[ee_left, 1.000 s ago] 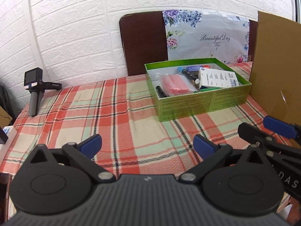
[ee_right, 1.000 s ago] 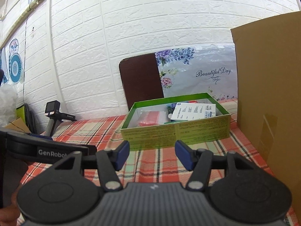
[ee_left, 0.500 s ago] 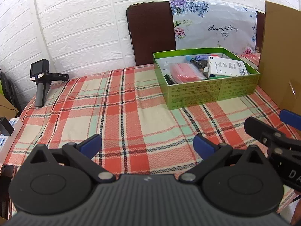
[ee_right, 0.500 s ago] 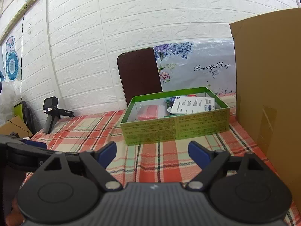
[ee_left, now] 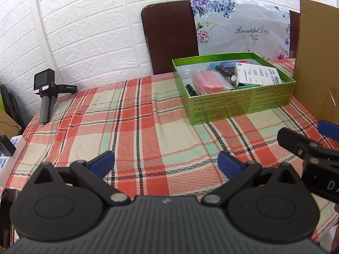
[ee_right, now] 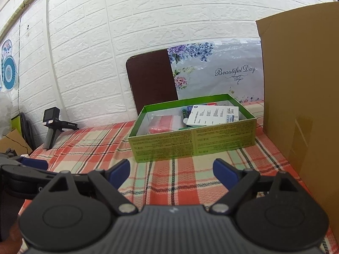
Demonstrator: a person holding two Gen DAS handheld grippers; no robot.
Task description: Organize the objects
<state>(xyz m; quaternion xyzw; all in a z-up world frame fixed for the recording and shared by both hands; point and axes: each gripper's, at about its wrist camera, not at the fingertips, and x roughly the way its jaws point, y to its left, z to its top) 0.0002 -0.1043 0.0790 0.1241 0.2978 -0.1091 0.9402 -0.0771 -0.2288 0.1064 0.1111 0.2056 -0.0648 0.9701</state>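
Note:
A green box (ee_left: pixel 241 103) stands at the far right of the plaid table; it also shows in the right wrist view (ee_right: pixel 190 144). Inside lie a red pouch (ee_left: pixel 208 81), a white carton (ee_left: pixel 257 75), black markers (ee_left: pixel 223 72) and other small items. My left gripper (ee_left: pixel 166 164) is open and empty, low over the near table edge. My right gripper (ee_right: pixel 171 171) is open and empty, also near the front edge, facing the box. Each gripper shows in the other's view, the right one (ee_left: pixel 307 146) and the left one (ee_right: pixel 23 167).
A tall cardboard panel (ee_right: pixel 300 105) stands right of the box. A brown board with a floral sheet (ee_left: pixel 233 33) leans on the brick wall. A handheld camera on a grip (ee_left: pixel 47 93) stands at the far left. A power strip (ee_left: pixel 9 148) lies beyond the left edge.
My right gripper has opened wide. Both grippers have pulled back from the box and risen a little. Nothing on the table has moved.

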